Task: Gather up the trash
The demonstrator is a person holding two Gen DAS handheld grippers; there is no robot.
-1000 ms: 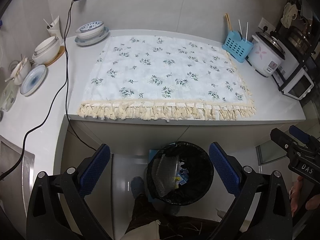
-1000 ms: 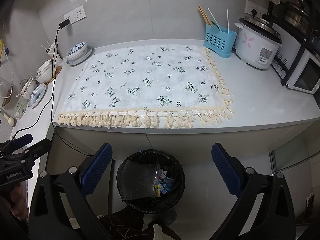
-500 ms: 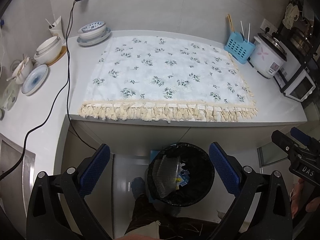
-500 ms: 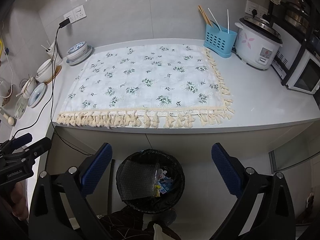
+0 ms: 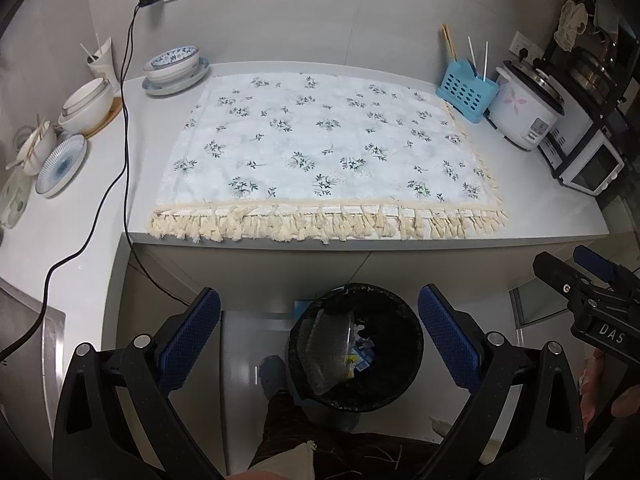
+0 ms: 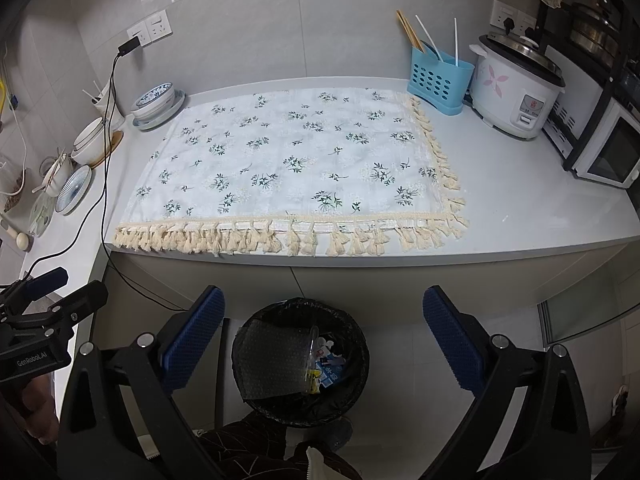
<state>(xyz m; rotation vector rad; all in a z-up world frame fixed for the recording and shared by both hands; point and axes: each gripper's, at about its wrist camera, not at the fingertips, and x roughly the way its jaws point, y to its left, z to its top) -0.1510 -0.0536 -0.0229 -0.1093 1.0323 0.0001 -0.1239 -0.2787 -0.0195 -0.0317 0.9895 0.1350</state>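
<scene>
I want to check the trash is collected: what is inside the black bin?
Inside the bin lies a sheet of bubble wrap, with small blue, white and yellow wrappers beside it. Whatever lies under the wrap is covered.

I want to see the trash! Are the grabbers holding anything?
No. The left gripper and right gripper are both open and empty, above the trash bin.

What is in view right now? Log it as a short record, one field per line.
left gripper: open, holds nothing, above the bin
right gripper: open, holds nothing, above the bin
trash bin: black-lined, on the floor below the counter edge
bin contents: bubble wrap, small blue and yellow wrappers
floral cloth: flat on the counter, nothing on it
cloth's right: blue utensil basket, rice cooker
cloth's left: bowls and plates
</scene>
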